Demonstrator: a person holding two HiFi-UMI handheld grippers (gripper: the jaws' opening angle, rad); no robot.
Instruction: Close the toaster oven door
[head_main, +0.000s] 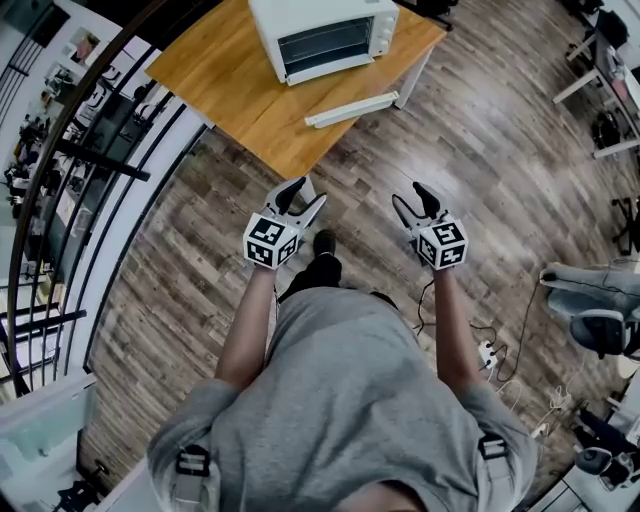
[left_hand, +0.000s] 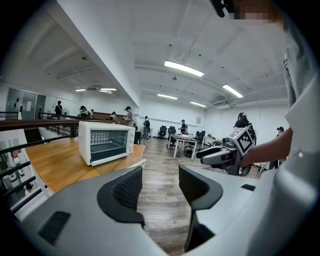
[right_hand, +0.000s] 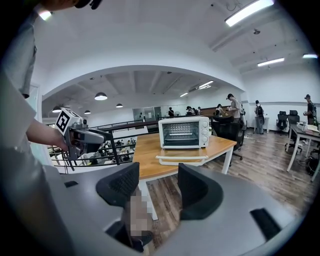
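Note:
A white toaster oven (head_main: 325, 35) stands on a wooden table (head_main: 220, 75) well ahead of me. Its door (head_main: 351, 109) hangs open and lies flat toward the table's near edge. The right gripper view shows the oven (right_hand: 183, 132) head-on, with the door's white handle (right_hand: 181, 159) in front. Both grippers are held over the floor, short of the table. My left gripper (head_main: 308, 192) is open with nothing between its jaws, also in its own view (left_hand: 161, 185). My right gripper (head_main: 407, 194) is likewise open and holds nothing (right_hand: 159, 187).
A dark railing (head_main: 95, 160) curves along the left of the table. Wood floor lies between me and the table. An office chair (head_main: 600, 310) and a power strip with cables (head_main: 488, 352) are at the right. Desks and people stand far behind.

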